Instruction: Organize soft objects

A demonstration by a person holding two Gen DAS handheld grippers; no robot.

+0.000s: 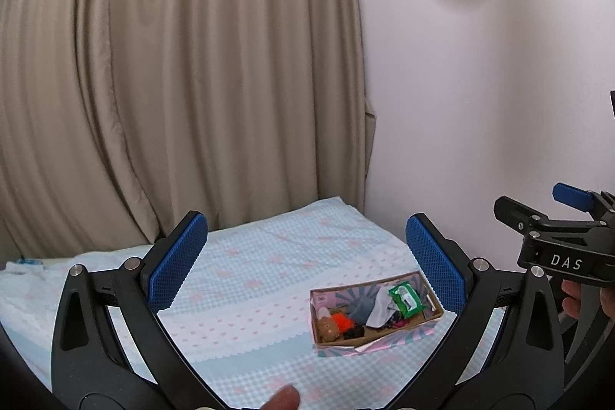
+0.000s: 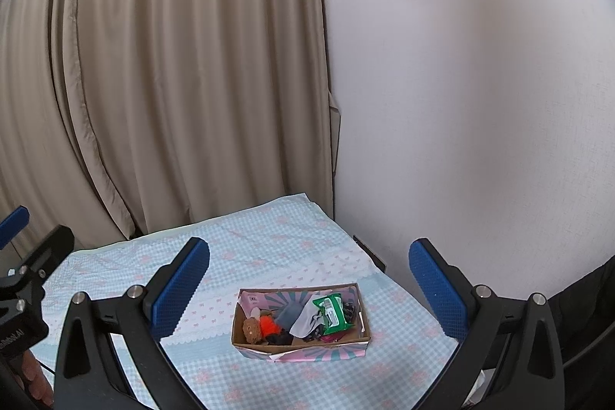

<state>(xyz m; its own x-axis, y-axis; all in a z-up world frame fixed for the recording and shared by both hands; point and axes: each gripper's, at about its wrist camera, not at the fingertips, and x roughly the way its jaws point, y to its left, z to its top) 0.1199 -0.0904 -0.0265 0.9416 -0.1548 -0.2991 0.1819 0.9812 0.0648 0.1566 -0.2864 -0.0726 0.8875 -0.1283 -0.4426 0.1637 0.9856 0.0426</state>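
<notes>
Cardboard is forming the shallow open box with the pink-and-teal sunburst print, which is sitting on the pale blue checked bedcover with pink motifs, toward the right side of the bed near the white wall and well in front of the beige pleated curtain. Inside it, soft things are lying jumbled: a small brown plush toy at the near-left end, touching a bright orange fuzzy piece, a grey and white folded cloth in the middle, and a green plastic tissue pack tilting against the right wall. These are probably handling as light, limp and squashy; the cloth is likely sagging if lifted by an edge, so pinching a bunched fold looks safer, while the plush is best taken across its body and the slick pack across its narrow sides. The left gripper is hovering above the bed with its blue textured pads spread wide, holding nothing and touching nothing. The right gripper is likewise gaping wide and empty, framing the box from well above.
</notes>
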